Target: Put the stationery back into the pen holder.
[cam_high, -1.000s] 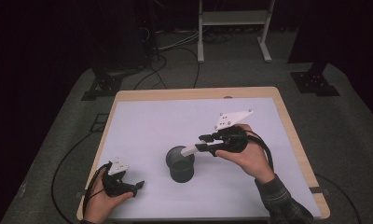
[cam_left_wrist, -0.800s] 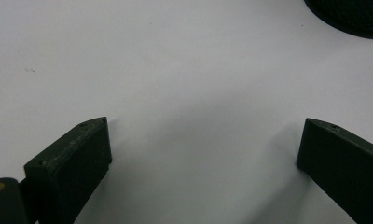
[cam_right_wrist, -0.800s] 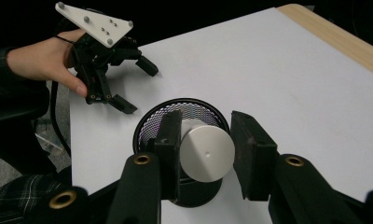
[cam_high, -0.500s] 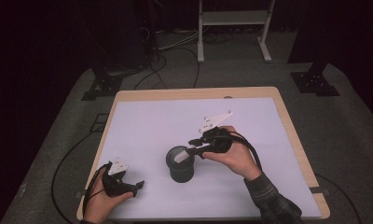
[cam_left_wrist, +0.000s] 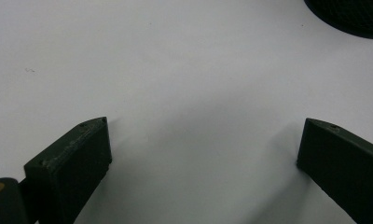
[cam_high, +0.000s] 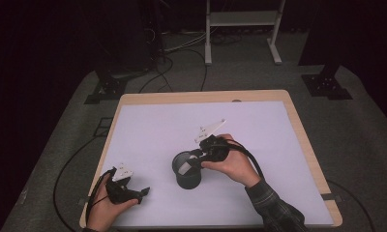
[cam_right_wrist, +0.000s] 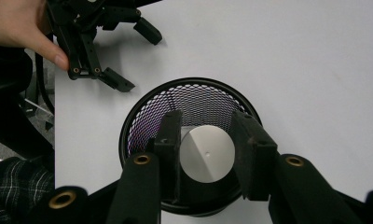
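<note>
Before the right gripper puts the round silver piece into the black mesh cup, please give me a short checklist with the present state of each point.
1. Silver disc gripped between the right gripper jaws: ok.
2. Disc above the opening of the mesh cup: ok.
3. Cup upright on the table: ok.
4. Left gripper away from the cup, jaws open, nothing between them: ok.
5. Cup inside free of other things: cannot tell, the bottom is hidden.
</note>
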Demonstrator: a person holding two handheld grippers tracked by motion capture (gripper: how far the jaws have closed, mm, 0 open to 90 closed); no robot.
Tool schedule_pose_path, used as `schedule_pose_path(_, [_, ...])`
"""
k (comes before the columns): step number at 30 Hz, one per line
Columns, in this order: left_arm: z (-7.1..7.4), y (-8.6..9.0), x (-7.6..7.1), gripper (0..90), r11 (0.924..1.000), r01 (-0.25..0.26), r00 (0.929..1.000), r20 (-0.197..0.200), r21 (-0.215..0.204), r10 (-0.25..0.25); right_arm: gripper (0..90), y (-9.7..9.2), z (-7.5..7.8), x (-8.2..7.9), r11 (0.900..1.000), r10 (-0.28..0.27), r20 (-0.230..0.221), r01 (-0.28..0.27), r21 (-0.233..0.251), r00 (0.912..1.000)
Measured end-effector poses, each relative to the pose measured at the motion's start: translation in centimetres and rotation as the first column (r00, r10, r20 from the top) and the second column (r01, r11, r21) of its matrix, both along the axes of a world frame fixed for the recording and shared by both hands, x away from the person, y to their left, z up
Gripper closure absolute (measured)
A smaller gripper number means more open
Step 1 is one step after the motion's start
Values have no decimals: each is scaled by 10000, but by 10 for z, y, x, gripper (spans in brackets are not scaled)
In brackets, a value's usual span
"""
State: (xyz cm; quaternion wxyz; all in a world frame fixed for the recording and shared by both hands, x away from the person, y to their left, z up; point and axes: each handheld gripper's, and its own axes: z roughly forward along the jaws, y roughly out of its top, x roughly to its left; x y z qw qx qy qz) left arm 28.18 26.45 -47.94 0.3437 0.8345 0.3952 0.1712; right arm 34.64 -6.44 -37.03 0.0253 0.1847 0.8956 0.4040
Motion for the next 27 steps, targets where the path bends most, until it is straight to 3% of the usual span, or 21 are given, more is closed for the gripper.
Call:
schedule_pose_path(10, [0,0,0,21,10000,-2,10000,5,-4,2,641,9,-9,1,9992,98,-38,-99,-378,9999])
schedule_pose_path(27, [0,0,0,21,10000,-6,10000,10,-9,6,637,16,-16,2,9984,227,-80,-230,-521,9997])
